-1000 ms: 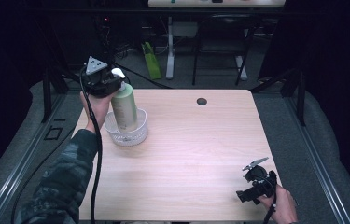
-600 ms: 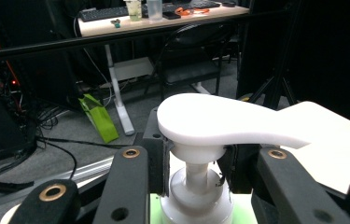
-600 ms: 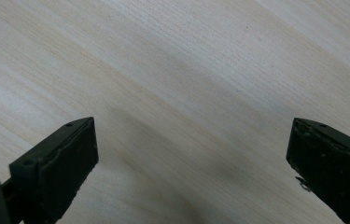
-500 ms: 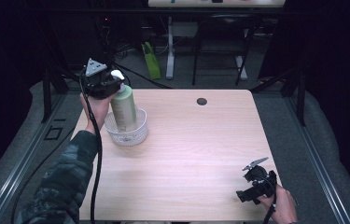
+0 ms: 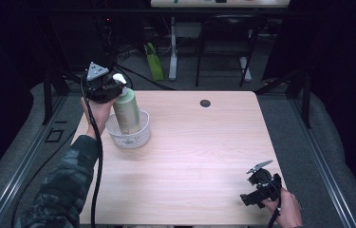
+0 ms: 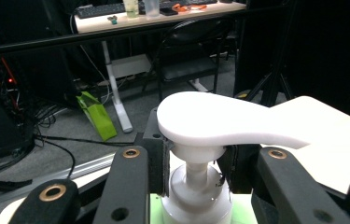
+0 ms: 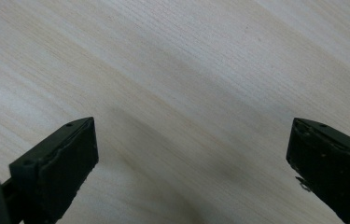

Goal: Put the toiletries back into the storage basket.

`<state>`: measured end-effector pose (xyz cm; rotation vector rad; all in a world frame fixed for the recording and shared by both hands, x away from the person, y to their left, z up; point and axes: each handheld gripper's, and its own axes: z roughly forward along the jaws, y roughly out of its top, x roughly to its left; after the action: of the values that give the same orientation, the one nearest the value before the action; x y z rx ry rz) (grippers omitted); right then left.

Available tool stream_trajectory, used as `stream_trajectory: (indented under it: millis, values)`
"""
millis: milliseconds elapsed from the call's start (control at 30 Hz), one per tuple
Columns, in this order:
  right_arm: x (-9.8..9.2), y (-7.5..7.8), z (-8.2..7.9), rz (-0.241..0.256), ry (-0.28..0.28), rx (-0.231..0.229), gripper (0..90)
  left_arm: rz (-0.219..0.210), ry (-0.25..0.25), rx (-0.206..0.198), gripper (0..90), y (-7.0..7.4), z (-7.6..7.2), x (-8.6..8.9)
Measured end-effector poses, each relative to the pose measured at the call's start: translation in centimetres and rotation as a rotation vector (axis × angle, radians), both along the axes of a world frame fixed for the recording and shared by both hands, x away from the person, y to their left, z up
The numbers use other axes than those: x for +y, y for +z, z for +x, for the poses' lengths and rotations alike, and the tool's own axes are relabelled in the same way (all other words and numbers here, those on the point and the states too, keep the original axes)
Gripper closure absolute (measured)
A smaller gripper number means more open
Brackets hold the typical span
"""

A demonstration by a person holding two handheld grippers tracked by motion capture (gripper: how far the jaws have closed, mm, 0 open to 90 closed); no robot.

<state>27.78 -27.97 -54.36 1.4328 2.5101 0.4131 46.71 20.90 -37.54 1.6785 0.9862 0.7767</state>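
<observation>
The left gripper (image 5: 111, 88) is clamped on the neck of the pump bottle (image 5: 126, 114), just under its white pump head (image 6: 219, 122); the bottle stands tilted in the white basket (image 5: 129, 135) near the table's (image 5: 204, 156) left edge. The right gripper (image 5: 260, 186) rests low over bare wood, jaws wide apart. The risk: a grip this high could let the bottle swing or slip and tip the light basket

Light wooden table (image 5: 190, 156) carries a white mesh basket (image 5: 129, 135) near its left edge
</observation>
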Motion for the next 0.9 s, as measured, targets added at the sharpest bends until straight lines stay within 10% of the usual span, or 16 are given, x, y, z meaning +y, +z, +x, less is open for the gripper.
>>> stream_trajectory:
  millis: [900]
  values:
    - [0.0, 0.0, 0.0, -0.001, -0.001, 0.001, 1.7, 0.002, 0.011, 0.038, 66.9, -2.4, 0.0, 0.5]
